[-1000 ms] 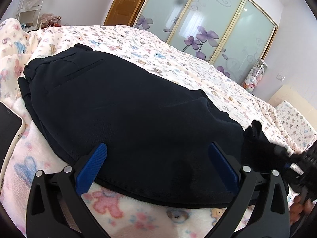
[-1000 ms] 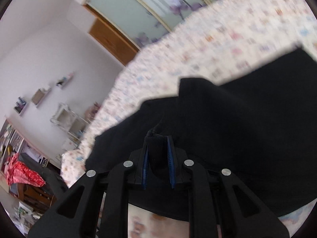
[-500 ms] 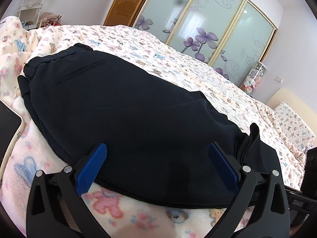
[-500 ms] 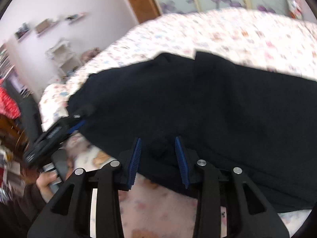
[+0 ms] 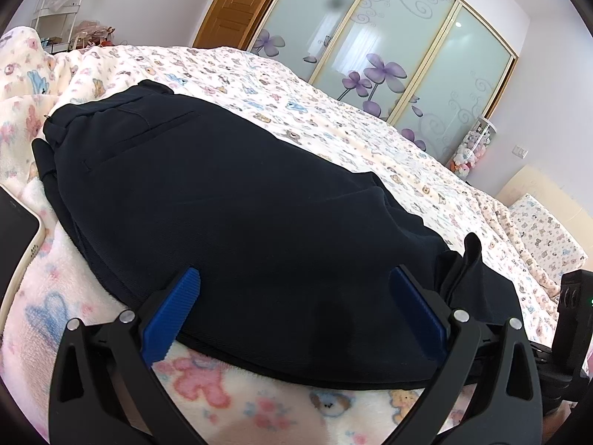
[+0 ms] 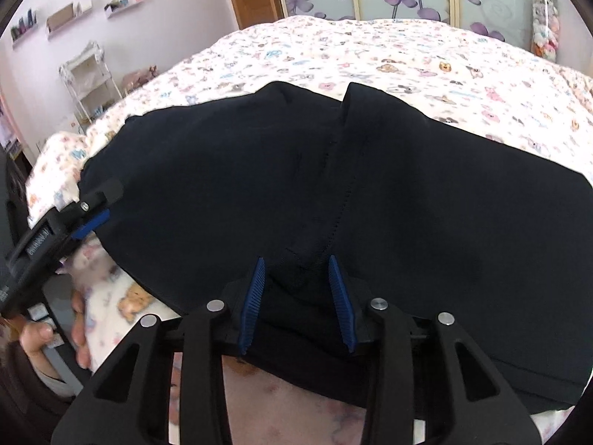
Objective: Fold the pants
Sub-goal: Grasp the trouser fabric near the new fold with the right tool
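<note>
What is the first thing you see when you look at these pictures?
A big pile of dark pants lies across the middle of a bed covered in little cartoon animals. Behind the bed stand glass doors with purple flowers. Up close, the left claw is wide open at the near edge of the pants.

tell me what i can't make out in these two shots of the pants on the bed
- Left wrist view: the phone is cut off by the left edge.
- Left wrist view: the pants near edge sits behind the open left claw.
- Right wrist view: the fold between the right claw pads is too dark to read.
</note>
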{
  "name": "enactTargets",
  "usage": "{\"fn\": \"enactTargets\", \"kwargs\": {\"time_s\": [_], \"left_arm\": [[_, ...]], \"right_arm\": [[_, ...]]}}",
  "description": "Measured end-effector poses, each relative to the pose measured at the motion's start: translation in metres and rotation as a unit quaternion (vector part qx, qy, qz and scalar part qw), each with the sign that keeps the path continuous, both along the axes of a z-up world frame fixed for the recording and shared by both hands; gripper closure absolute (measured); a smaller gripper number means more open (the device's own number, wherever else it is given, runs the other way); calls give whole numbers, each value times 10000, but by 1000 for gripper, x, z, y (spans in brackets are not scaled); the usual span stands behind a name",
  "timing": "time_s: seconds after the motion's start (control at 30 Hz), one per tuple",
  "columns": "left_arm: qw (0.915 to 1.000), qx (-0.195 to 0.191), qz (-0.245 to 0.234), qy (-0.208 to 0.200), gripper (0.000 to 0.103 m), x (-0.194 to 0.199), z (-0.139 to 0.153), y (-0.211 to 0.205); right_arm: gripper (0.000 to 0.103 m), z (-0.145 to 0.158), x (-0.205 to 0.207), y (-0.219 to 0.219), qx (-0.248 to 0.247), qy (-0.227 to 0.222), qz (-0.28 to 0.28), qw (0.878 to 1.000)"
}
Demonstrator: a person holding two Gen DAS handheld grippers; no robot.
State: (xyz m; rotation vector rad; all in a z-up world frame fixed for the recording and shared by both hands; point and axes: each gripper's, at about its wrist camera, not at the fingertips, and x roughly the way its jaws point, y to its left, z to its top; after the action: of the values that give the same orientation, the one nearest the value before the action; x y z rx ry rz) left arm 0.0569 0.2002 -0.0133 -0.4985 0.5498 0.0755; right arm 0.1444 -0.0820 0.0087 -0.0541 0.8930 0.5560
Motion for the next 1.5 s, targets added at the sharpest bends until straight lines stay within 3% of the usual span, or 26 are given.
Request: {"fn": "enactTargets", "kwargs": {"time_s": [0.1,0.13,0.17,0.2,0.23,0.33,0.4,0.43,0.47,0.6,0.67,0.73,0.8,0.83,0.87,1.3,1.43,1.47,1.5], "left_arm": [[10000,-2,-7,-5,2,0,0,0],[10000,-8,-8,-10,2,0,0,1],[10000,-18,-12,-15,2,0,0,1],[10000,-36,-17,-26,2,0,0,1],[10000,-45,-20,-33,2,0,-1,2],[10000,-60,-21,-47,2,-1,-1,3],[10000,-56,-20,-45,2,-1,-1,3],[10000,-58,-23,-44,2,-1,-1,3],[10000,-61,-26,-47,2,-1,-1,3],[10000,-76,-33,-53,2,-1,-1,4],[9999,-108,-45,-77,2,-2,-1,5],[9998,-158,-55,-112,2,-2,-1,6],[9998,-145,-50,-106,2,-2,-1,5],[9998,-142,-49,-105,2,-2,-1,5],[9998,-147,-50,-110,2,-2,-1,6],[9998,-162,-57,-121,2,-2,-1,7],[9998,-166,-62,-125,2,-2,-2,7],[9997,-174,-63,-131,2,-2,-2,7],[9997,-176,-63,-132,2,-2,-2,7]], "right_arm": [[64,-4,1,1,-68,26,34,10000],[68,-4,1,1,-75,30,13,10000],[83,-3,3,2,-100,-24,-60,9999],[84,-1,3,0,-64,-34,-108,9999],[92,2,4,-2,92,-11,-139,9999],[92,20,1,-9,653,-167,-207,9975],[92,37,-7,-7,944,-391,-82,9947],[100,43,-10,-4,1064,-432,44,9934],[102,47,-13,2,1243,-364,296,9911],[101,24,-19,38,-69,-443,546,9975],[101,19,-27,31,58,-514,488,9975],[101,27,-36,18,144,-865,362,9955],[91,34,-38,3,259,-1030,219,9941],[73,35,-36,-6,211,-1066,111,9940],[63,35,-33,-7,96,-1082,45,9941],[63,-5,-19,19,-1015,-775,362,9911],[82,-3,-22,23,-1013,-798,388,9909],[91,0,-21,20,-840,-778,370,9927],[92,4,-19,16,-619,-733,315,9949]]}}
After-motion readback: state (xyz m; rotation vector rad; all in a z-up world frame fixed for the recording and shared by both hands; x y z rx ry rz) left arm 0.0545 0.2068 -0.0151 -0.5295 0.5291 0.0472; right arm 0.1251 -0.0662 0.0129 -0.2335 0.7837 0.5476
